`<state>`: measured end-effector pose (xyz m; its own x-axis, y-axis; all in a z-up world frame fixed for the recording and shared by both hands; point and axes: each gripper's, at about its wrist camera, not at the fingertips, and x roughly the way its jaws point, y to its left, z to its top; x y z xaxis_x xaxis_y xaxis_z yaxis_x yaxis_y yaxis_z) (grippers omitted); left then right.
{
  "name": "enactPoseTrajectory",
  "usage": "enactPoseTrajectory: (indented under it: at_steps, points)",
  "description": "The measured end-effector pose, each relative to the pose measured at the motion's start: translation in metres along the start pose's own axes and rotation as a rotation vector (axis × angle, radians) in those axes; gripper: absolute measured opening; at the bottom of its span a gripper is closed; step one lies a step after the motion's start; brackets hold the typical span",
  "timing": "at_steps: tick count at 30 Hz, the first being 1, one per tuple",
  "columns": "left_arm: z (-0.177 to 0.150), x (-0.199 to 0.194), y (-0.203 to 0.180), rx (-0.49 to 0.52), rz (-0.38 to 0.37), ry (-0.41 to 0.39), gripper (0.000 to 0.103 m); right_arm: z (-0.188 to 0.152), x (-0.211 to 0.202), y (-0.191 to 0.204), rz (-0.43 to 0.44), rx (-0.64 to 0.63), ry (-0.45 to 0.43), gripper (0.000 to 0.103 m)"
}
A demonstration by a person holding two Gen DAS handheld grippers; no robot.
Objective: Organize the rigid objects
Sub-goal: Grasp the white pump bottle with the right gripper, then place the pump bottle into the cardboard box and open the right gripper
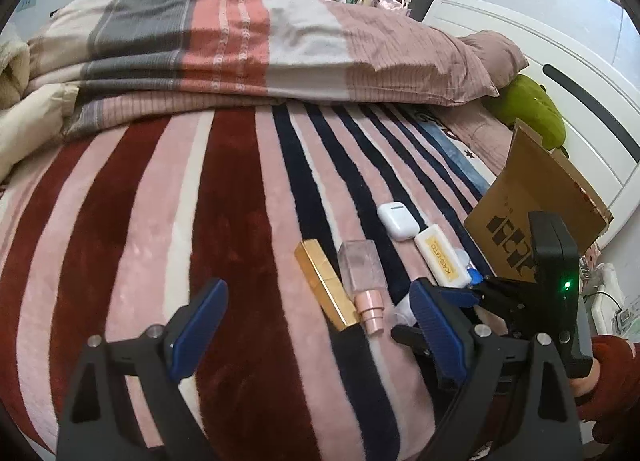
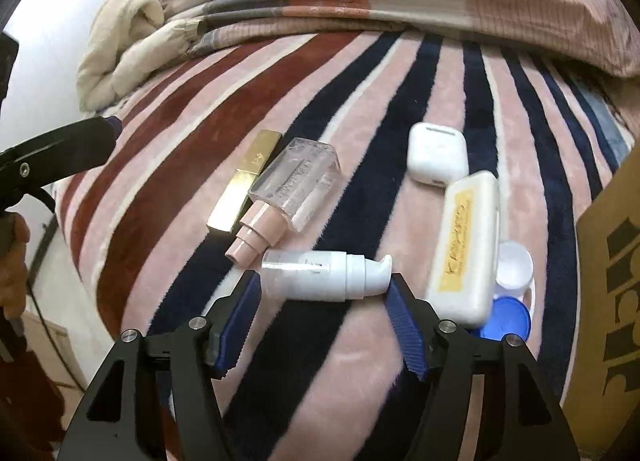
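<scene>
Left wrist view: we see the left gripper (image 1: 316, 317) with its jaws spread wide over the striped blanket (image 1: 160, 229), nothing between them. Beyond the tips lie a gold bar-shaped case (image 1: 326, 285) and a clear square bottle (image 1: 360, 275) with a pink pump, side by side and touching. Further right lie a white earbud case (image 1: 397, 220) and a white box with a yellow label (image 1: 442, 261). A cardboard box (image 1: 532, 197) stands at the right edge. The right gripper (image 1: 452, 301) enters from the right, low over the items; its tips are partly hidden behind our right finger.

Right wrist view: we see the right gripper (image 2: 322, 293) with its jaws parted on either side of a white pump bottle (image 2: 320, 275) lying on its side. The pads sit just beside the bottle's ends; we cannot tell whether they touch. A blue cap (image 2: 508, 319) and a small white lid (image 2: 516, 263) lie beside the labelled box.
</scene>
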<state>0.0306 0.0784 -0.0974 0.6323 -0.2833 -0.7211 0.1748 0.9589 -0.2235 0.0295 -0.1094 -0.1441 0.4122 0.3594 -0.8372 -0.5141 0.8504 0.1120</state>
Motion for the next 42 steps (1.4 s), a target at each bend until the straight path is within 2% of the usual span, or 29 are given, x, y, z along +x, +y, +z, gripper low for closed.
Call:
enactPoseTrajectory:
  at_steps: [5,9,12,14,16,17,18,19,24,31,38,39,40,42]
  points:
    - [0.004,-0.002,-0.014,0.027,-0.039,0.006,0.091,0.004,-0.024,0.006,-0.028,-0.046,-0.04,0.057]
    - [0.021,-0.002,-0.042,0.062,-0.175,0.015,0.091,0.014,-0.077,0.013,0.022,-0.127,-0.151,0.057]
    - [0.044,0.0,-0.075,0.077,-0.258,0.024,0.09,0.023,-0.116,0.012,0.027,-0.163,-0.224,0.057]
    - [0.059,0.0,-0.1,0.1,-0.334,0.035,0.08,0.029,-0.138,0.006,0.016,-0.172,-0.261,0.057]
    - [0.075,0.001,-0.127,0.134,-0.39,0.047,0.057,0.031,-0.156,-0.003,-0.01,-0.169,-0.291,0.057]
    - [0.081,0.001,-0.139,0.145,-0.405,0.053,0.051,0.031,-0.166,-0.011,-0.028,-0.163,-0.309,0.057]
    - [0.086,0.002,-0.146,0.154,-0.413,0.057,0.04,0.031,-0.173,-0.017,-0.038,-0.157,-0.319,0.057]
    - [0.092,0.004,-0.158,0.169,-0.421,0.061,0.032,0.032,-0.181,-0.025,-0.048,-0.15,-0.329,0.057]
    - [0.116,0.021,-0.216,0.239,-0.46,0.085,0.032,0.026,-0.209,-0.075,-0.104,-0.079,-0.35,0.057]
    - [0.128,0.063,-0.292,0.334,-0.465,0.173,0.032,0.01,-0.225,-0.14,-0.163,0.022,-0.298,0.056]
    - [0.127,0.091,-0.325,0.375,-0.413,0.233,0.032,-0.001,-0.22,-0.167,-0.228,0.04,-0.228,0.056]
    - [0.127,0.092,-0.327,0.38,-0.404,0.232,0.04,-0.002,-0.221,-0.168,-0.231,0.044,-0.227,0.057]
    - [0.127,0.09,-0.327,0.387,-0.393,0.222,0.055,-0.003,-0.222,-0.168,-0.235,0.05,-0.227,0.063]
    - [0.127,0.084,-0.325,0.395,-0.375,0.187,0.074,-0.004,-0.224,-0.167,-0.233,0.055,-0.229,0.075]
